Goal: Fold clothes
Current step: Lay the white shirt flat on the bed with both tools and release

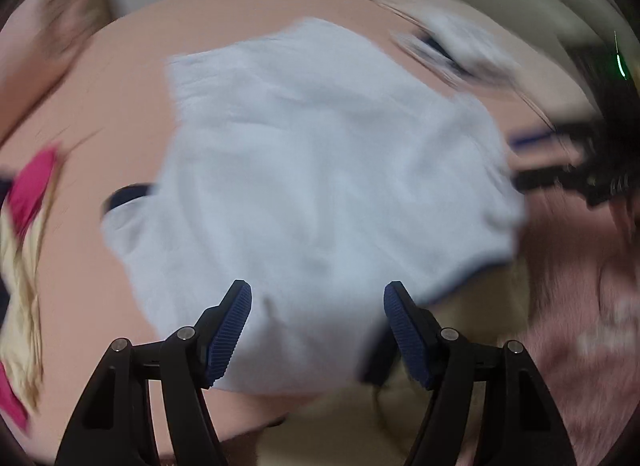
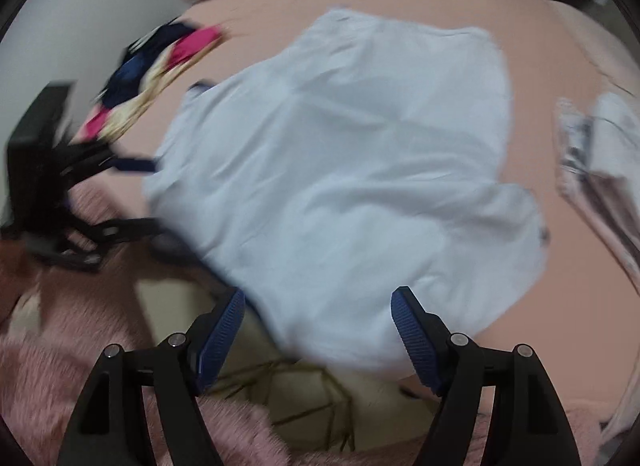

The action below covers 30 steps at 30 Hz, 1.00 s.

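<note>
A pale blue-white garment with dark blue trim lies spread on a peach bedsheet; it also shows in the right wrist view. My left gripper is open and empty, hovering over the garment's near edge. My right gripper is open and empty over the garment's near edge too. The left gripper appears in the right wrist view at the garment's left side, and the right gripper shows in the left wrist view at its right side. Both views are blurred.
A pile of pink, navy and cream clothes lies left of the garment, also in the left wrist view. A folded white and grey cloth lies to the right. A pink fluffy blanket and a cream cloth lie at the near edge.
</note>
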Available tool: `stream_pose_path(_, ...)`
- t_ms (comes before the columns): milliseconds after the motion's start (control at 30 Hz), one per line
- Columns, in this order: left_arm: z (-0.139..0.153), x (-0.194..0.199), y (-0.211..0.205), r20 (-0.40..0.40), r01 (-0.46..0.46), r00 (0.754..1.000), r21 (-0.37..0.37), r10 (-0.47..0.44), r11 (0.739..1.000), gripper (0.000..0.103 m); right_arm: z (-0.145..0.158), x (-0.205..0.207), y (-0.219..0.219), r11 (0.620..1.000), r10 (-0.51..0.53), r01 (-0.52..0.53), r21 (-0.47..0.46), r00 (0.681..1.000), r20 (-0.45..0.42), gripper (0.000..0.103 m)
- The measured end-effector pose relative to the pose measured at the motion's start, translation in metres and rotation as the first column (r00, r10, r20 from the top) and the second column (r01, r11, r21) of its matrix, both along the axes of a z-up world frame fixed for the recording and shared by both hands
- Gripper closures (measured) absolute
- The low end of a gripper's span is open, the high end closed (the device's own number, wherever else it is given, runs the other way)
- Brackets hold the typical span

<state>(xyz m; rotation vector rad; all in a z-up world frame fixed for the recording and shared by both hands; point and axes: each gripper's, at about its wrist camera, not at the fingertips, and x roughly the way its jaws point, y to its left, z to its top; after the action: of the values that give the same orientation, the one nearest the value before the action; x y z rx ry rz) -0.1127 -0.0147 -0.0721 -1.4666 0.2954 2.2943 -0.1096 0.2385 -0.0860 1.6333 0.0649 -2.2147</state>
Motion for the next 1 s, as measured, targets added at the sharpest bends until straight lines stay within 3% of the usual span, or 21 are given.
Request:
stream_pose_path(67, -0.012, -0.03, 0.013, -0.057, -0.004, 0.998, -0.085, -0.001, 0.996, 0.036, -0.01, -0.026, 0.0, 0.994, -0.106, 0.106, -0.022, 0.994, 0.003, 0.027)
stream_pose_path(100, -0.021, -0.039, 0.022, -0.046, 0.008, 0.999, -0.093, -0.012, 0.996, 0.036, -0.015, -0.038, -0.001, 0.988, -0.148, 0.148, -0.034, 0.989, 0.007, 0.027)
stream_pose_path(167, -0.044, -0.052, 0.038, 0.03, 0.022, 0.999, -0.123, -0.019, 0.992, 0.036, -0.029, -0.057, -0.014, 0.987, -0.158, 0.158, -0.039, 0.987, -0.001, 0.027)
stream_pose_path(233, -0.069, -0.043, 0.047, 0.119, 0.076, 0.992, -0.199, -0.053, 0.977, 0.036, -0.049, -0.062, -0.029, 0.993, -0.11, 0.11, 0.042, 0.994, 0.011, 0.027)
stream_pose_path(300, -0.073, -0.024, 0.042, 0.109, 0.109, 0.99, -0.209, -0.088, 0.972, 0.036, -0.064, -0.06, -0.04, 0.989, -0.055, 0.052, 0.138, 0.998, 0.021, 0.029)
stream_pose_path(367, -0.071, -0.01, 0.028, 0.171, 0.13, 0.98, -0.168, -0.101, 0.977, 0.036, -0.062, -0.045, -0.035, 0.975, -0.004, 0.002, 0.224, 1.0, 0.009, 0.029)
stream_pose_path(433, -0.06, -0.006, 0.019, 0.174, 0.143, 0.978, -0.138, -0.119, 0.98, 0.036, -0.065, -0.039, -0.02, 0.954, -0.01, -0.011, 0.301, 0.998, 0.069, 0.029)
stream_pose_path(500, -0.044, -0.011, 0.019, 0.056, 0.126, 0.991, -0.142, -0.12, 0.982, 0.036, -0.056, -0.044, -0.001, 0.972, -0.073, 0.053, 0.228, 0.994, 0.08, 0.029)
stream_pose_path(633, -0.021, -0.05, 0.042, -0.159, 0.058, 0.984, -0.115, -0.076, 0.992, 0.044, -0.015, -0.068, 0.007, 0.982, -0.161, 0.172, 0.082, 0.979, -0.121, 0.028)
stream_pose_path(733, -0.035, -0.084, 0.069, -0.132, 0.053, 0.989, -0.087, -0.064, 0.995, 0.052, -0.01, -0.102, -0.005, 0.982, -0.186, 0.19, 0.002, 0.96, -0.208, 0.028)
stream_pose_path(767, -0.043, -0.092, 0.078, -0.104, 0.06, 0.992, -0.085, -0.068, 0.995, 0.057, -0.02, -0.117, -0.012, 0.984, -0.172, 0.177, 0.011, 0.968, -0.183, 0.028)
stream_pose_path(867, -0.058, -0.097, 0.088, -0.066, 0.068, 0.995, -0.117, -0.076, 0.991, 0.058, -0.07, -0.145, -0.029, 0.987, -0.121, 0.126, 0.102, 0.991, -0.056, 0.028)
stream_pose_path(900, -0.062, -0.105, 0.087, -0.059, 0.049, 0.997, -0.126, -0.057, 0.991, 0.058, -0.081, -0.15, -0.033, 0.986, -0.114, 0.12, 0.12, 0.992, -0.05, 0.028)
stream_pose_path(1000, -0.066, -0.134, 0.07, 0.017, -0.064, 0.998, -0.017, 0.064, 0.998, 0.058, -0.079, -0.164, -0.024, 0.98, -0.168, 0.18, 0.09, 0.978, -0.126, 0.028)
